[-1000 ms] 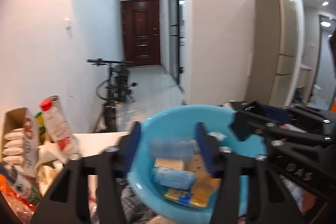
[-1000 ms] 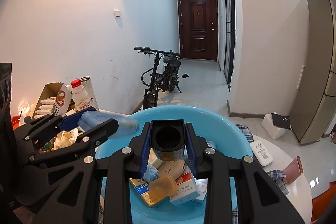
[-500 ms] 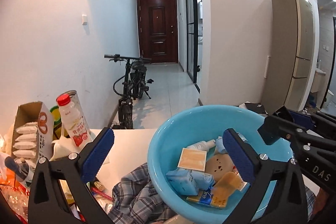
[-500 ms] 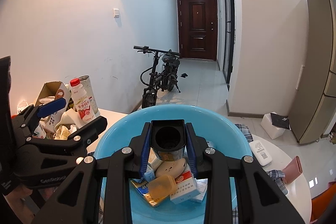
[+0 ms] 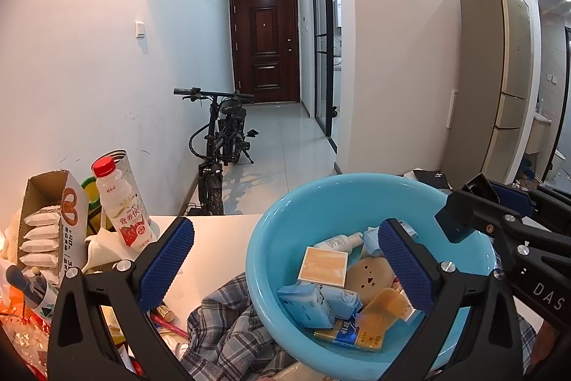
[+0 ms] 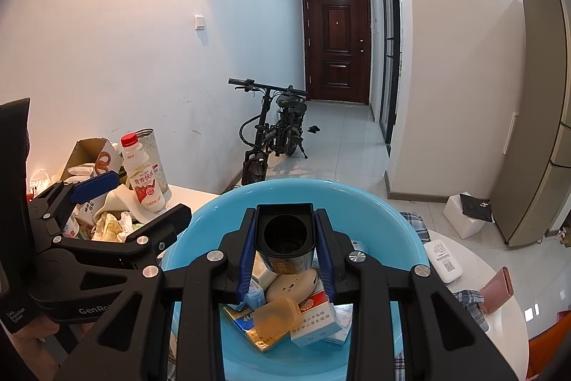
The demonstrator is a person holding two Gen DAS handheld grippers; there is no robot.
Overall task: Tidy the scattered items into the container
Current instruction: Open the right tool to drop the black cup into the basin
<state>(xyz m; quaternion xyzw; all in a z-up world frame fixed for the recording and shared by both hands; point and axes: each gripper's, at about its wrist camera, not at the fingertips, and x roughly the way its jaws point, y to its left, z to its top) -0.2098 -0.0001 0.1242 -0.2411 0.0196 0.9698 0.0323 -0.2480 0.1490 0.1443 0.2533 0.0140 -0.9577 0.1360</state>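
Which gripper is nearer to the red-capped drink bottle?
Left. The left gripper, open, is just beside the bottle; the right gripper holds a black cup over the blue basin.

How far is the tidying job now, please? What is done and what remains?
Partly done. Several packets and small boxes already lie in the blue basin. The right gripper holds a black cup above it, not yet released. The left gripper is open and empty. The milk bottle and snack box remain on the table.
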